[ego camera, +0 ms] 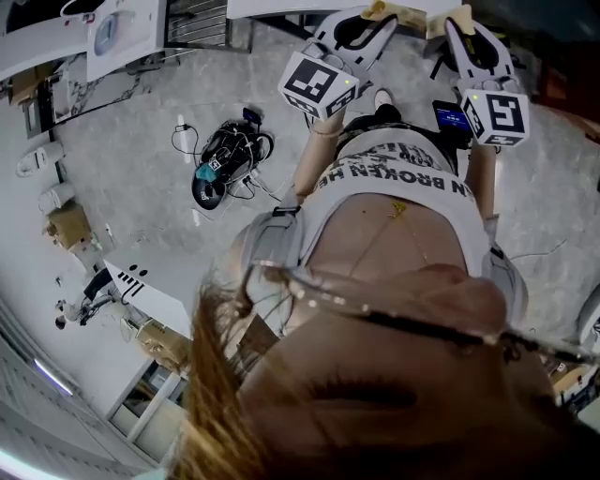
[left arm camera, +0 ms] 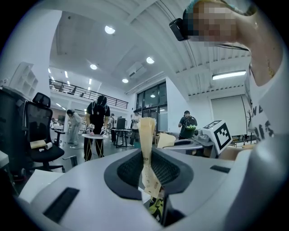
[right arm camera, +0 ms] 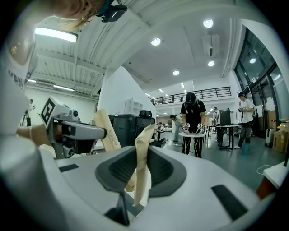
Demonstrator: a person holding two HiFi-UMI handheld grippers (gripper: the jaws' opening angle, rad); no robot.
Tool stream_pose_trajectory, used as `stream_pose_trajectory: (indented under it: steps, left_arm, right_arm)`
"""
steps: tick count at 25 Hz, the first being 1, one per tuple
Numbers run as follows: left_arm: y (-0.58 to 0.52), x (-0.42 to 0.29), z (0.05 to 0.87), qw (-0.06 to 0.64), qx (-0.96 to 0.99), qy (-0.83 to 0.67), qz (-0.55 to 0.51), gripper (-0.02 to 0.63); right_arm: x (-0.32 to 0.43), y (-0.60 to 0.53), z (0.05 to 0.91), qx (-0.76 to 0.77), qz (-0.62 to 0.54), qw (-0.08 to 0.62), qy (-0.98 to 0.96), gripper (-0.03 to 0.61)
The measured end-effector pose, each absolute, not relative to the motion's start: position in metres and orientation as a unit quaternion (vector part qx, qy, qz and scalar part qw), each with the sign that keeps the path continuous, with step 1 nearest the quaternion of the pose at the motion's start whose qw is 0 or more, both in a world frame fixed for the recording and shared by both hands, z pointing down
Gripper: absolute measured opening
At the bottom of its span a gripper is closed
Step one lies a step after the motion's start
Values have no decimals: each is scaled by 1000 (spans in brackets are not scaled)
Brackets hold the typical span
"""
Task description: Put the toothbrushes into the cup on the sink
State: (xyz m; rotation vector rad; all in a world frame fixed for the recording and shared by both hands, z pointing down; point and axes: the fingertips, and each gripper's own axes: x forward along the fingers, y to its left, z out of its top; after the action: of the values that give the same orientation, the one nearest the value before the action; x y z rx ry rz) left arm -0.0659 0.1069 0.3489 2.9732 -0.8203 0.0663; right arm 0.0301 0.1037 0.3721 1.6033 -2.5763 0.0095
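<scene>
Each gripper holds a beige paper-wrapped toothbrush, pointing up. In the left gripper view the wrapped toothbrush [left arm camera: 147, 144] stands upright, pinched between the jaws of my left gripper [left arm camera: 151, 173]. In the right gripper view my right gripper [right arm camera: 137, 173] is shut on its own wrapped toothbrush [right arm camera: 143, 158]. The head view shows both held side by side in front of the person's chest: left gripper [ego camera: 367, 23], right gripper [ego camera: 469, 30]. No cup or sink shows in any view.
A person stands at a small round table [right arm camera: 194, 134] across the room, with others behind. Office chairs [left arm camera: 38, 135] and desks stand around. On the floor lies a black device with cables [ego camera: 223, 157].
</scene>
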Motion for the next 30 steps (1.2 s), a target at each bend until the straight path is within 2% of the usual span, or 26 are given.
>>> stream_pose_trajectory:
  steps: [6, 18, 30]
  left_arm:
    - [78, -92, 345, 16, 964, -265, 23, 63]
    - [74, -94, 344, 13, 961, -274, 29, 63]
    - [-1, -53, 336, 18, 949, -313, 36, 63]
  right_arm:
    - [9, 73, 370, 535, -6, 56, -843, 77]
    - [16, 65, 359, 549, -25, 51, -834, 77]
    - [43, -27, 350, 499, -26, 44, -865, 77]
